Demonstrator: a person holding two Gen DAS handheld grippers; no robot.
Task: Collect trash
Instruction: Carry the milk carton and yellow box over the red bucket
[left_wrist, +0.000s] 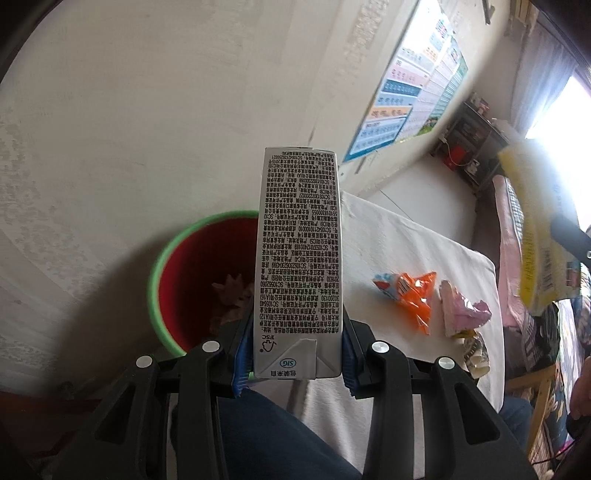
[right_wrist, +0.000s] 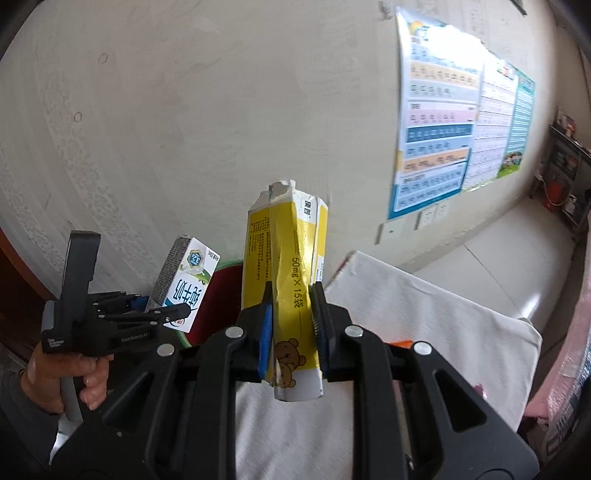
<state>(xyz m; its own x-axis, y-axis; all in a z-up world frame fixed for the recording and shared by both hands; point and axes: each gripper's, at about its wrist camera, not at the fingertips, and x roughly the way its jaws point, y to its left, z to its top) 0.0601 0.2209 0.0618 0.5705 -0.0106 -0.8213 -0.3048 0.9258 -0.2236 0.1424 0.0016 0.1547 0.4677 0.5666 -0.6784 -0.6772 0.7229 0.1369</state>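
My left gripper (left_wrist: 297, 354) is shut on a white milk carton (left_wrist: 297, 258) and holds it upright just right of the red bin with a green rim (left_wrist: 162, 273). The carton (right_wrist: 184, 288) and left gripper (right_wrist: 147, 314) also show in the right wrist view, over the bin (right_wrist: 218, 291). My right gripper (right_wrist: 291, 332) is shut on a crushed yellow medicine box (right_wrist: 291, 266), held above the white table (right_wrist: 424, 314); the box shows at the right of the left wrist view (left_wrist: 535, 240). An orange wrapper (left_wrist: 413, 295) and a pink wrapper (left_wrist: 461, 314) lie on the table (left_wrist: 388, 240).
Crumpled pinkish trash (left_wrist: 229, 295) lies inside the bin. A plain wall stands behind, with posters (right_wrist: 443, 122) on it. A dark shelf (left_wrist: 472, 147) stands in the far corner. More scraps (left_wrist: 474, 350) lie near the table's right edge.
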